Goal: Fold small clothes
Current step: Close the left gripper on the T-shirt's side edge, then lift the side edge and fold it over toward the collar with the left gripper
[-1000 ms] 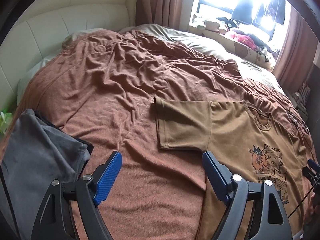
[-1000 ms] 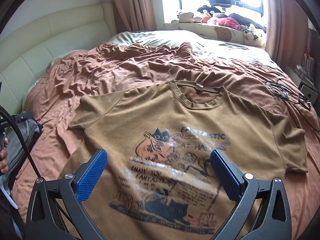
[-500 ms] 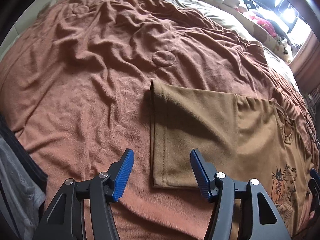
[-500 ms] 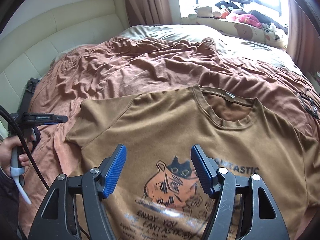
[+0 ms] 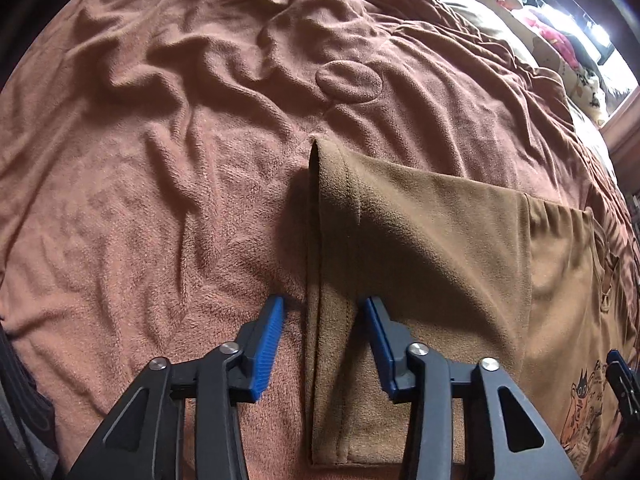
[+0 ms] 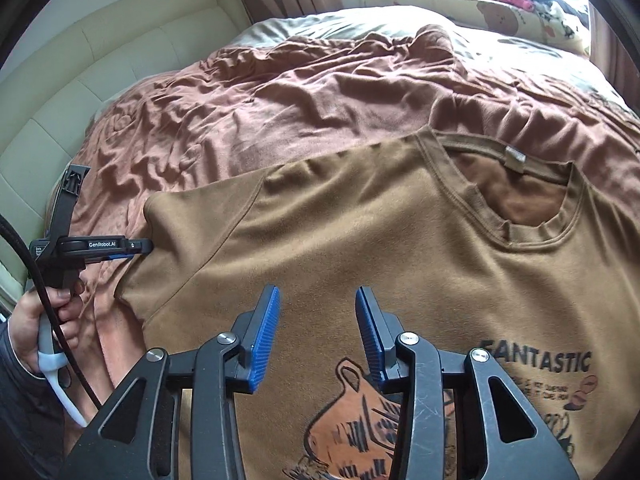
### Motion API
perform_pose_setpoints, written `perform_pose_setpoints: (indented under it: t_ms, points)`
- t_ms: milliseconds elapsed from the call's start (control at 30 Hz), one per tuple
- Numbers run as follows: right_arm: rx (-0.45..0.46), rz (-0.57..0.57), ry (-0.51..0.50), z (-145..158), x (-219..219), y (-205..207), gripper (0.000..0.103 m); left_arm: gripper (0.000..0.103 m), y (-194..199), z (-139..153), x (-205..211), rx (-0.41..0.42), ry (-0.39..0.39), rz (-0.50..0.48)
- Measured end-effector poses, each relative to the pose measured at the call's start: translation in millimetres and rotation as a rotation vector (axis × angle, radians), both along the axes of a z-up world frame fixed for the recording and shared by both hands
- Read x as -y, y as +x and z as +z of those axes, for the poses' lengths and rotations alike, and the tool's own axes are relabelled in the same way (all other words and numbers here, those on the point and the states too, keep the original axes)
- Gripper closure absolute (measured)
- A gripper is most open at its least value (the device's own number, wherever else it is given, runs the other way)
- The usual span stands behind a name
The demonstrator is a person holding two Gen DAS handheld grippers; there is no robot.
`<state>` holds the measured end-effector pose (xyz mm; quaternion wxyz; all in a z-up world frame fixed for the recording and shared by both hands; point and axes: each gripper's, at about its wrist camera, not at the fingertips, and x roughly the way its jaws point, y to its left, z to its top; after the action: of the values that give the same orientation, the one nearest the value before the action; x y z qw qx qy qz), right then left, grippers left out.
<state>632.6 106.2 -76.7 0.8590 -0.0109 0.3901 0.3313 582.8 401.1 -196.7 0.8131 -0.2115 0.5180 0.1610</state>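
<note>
A tan T-shirt (image 6: pixel 360 240) with a cat print and the word FANTASTIC lies flat, front up, on the bed. Its left sleeve (image 5: pixel 420 240) reaches toward me in the left wrist view. My left gripper (image 5: pixel 324 304) is open and low, its jaws straddling the sleeve's hem edge. It also shows in the right wrist view (image 6: pixel 138 247) at the sleeve's end. My right gripper (image 6: pixel 316 296) is open just above the shirt's chest, left of the collar (image 6: pixel 516 184).
A wrinkled brown blanket (image 5: pixel 180 140) covers the bed. A cream padded headboard (image 6: pixel 100 60) stands at the left. Plush toys and a patterned cushion (image 6: pixel 500 4) lie by the window at the far end.
Both grippers moved forward and down toward the shirt and narrowed their jaws. The left one now straddles the sleeve hem. The grey garment at the left has left the view.
</note>
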Motion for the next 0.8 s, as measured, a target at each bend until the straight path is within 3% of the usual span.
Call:
perform_pose_setpoints:
  t_ms: [33,67,133,300,533,800]
  points:
    - [-0.003,0.001,0.001,-1.5,-3.4,0.5,0.074,0.076,-0.2,1.1,-0.7,0.003,-0.006,-0.001]
    - [-0.008,0.009,0.003,-3.1,-7.7,1.6,0.077,0.092,-1.5,2.3,-0.9,0.008,-0.030,-0.012]
    - [-0.027,0.018,0.005,-5.4,-16.3,4.9,0.082,0.097,-2.1,8.1,1.1,0.011,-0.021,-0.022]
    - [-0.087,0.048,0.064,-9.5,-30.2,11.6,0.085,0.099,-4.1,29.0,10.1,0.053,-0.009,-0.055]
    - [-0.244,0.114,0.155,-32.1,-60.5,29.7,0.095,0.099,2.9,60.3,30.5,0.104,0.009,-0.108]
    - [-0.409,0.162,0.259,-62.6,-89.4,58.4,0.101,0.099,11.2,90.0,55.0,0.149,-0.031,-0.150]
